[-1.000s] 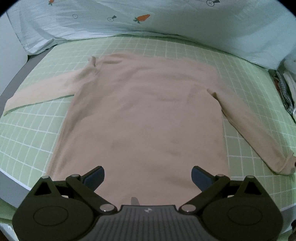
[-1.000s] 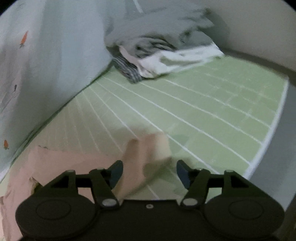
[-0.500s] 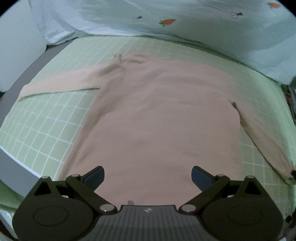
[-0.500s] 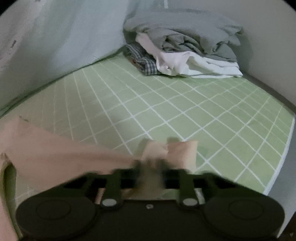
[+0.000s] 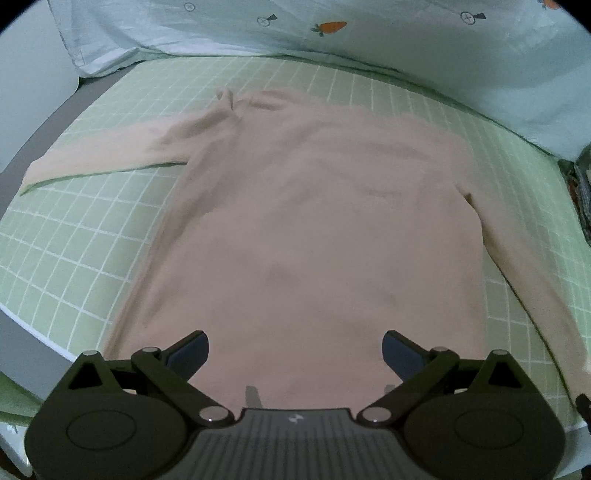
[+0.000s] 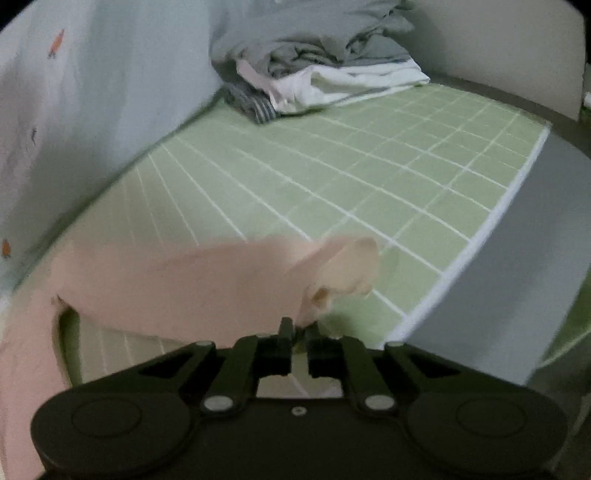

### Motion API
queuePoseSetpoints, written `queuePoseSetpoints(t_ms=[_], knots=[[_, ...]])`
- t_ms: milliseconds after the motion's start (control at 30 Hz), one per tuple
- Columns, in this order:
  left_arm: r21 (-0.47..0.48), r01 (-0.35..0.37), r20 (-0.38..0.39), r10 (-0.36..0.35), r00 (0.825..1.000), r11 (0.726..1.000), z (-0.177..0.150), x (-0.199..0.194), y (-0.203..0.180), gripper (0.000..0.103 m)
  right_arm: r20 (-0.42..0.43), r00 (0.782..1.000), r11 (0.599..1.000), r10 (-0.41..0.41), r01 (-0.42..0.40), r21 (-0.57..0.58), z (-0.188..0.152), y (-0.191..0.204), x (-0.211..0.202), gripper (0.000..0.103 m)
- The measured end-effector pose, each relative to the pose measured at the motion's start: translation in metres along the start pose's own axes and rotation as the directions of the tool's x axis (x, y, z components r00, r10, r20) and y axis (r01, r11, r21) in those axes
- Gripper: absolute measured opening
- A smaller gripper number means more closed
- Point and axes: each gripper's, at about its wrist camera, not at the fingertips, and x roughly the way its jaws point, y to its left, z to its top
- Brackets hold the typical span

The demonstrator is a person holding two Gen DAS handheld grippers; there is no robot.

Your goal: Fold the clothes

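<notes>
A pale pink long-sleeved sweater (image 5: pixel 314 221) lies flat on the green checked sheet (image 5: pixel 74 240), its left sleeve (image 5: pixel 103 151) spread outward. My left gripper (image 5: pixel 295 354) hovers open over the hem, with nothing between its fingers. In the right wrist view the sweater's right sleeve (image 6: pixel 184 284) is raised off the sheet. My right gripper (image 6: pixel 300 332) pinches the fabric just behind the cuff (image 6: pixel 347 269). Its jaws are easing open a little, but the cloth is still caught between them.
A light blue quilt with carrot prints (image 5: pixel 369 33) runs along the far side of the bed. A pile of grey, white and checked clothes (image 6: pixel 317 70) sits in the far corner. The white-piped mattress edge (image 6: pixel 461 254) drops away on the right.
My right gripper went from open around the cuff to shut on it, and the sleeve now hangs lifted. The left gripper has drifted a little leftward along the hem, still open.
</notes>
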Motion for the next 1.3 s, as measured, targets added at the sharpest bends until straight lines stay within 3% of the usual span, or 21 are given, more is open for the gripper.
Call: queuePoseSetpoints(t_ms=[100,233,400,600,833,1000,1133,1233,1300], knots=[[0.005,0.004,-0.011,-0.004,1.0,1.0,0.001,0.004,0.003,0.1,-0.009,0.999,0.999,-0.031,0.031,-0.025,0.002,0.009,-0.005,0.033],[-0.001,0.004,-0.02,-0.004,1.0,1.0,0.005,0.008,0.01,0.1,0.003,0.999,0.997,-0.042,0.042,-0.066,0.003,0.023,-0.013,0.043],[-0.032,-0.009,-0.03,0.008,1.0,0.999,0.014,0.016,0.027,0.1,0.089,0.996,0.973,-0.01,0.03,-0.227,0.008,0.07,-0.018,0.078],[-0.103,-0.036,-0.051,0.031,0.998,0.994,0.033,0.033,0.067,0.1,0.068,0.989,0.922,0.133,-0.098,-0.375,0.029,0.156,0.017,0.082],[-0.227,-0.088,-0.06,0.076,0.995,0.97,0.073,0.062,0.131,0.1,0.01,0.967,0.818,0.254,-0.209,-0.536,0.055,0.277,0.081,0.082],[-0.378,-0.182,-0.071,0.168,0.983,0.908,0.109,0.09,0.202,0.1,-0.058,0.962,0.757,0.267,-0.247,-0.605,0.064,0.35,0.144,0.079],[-0.462,-0.247,-0.069,0.243,0.968,0.852,0.133,0.105,0.258,0.1,-0.096,0.959,0.745,0.267,-0.269,-0.611,0.067,0.388,0.183,0.079],[-0.532,-0.302,-0.073,0.312,0.947,0.791,0.149,0.113,0.302,0.1,-0.144,0.955,0.729,0.259,-0.291,-0.62,0.068,0.409,0.203,0.08],[-0.589,-0.322,-0.066,0.353,0.933,0.741,0.158,0.116,0.33,0.1,-0.19,0.948,0.706,0.256,-0.318,-0.633,0.069,0.42,0.214,0.086]])
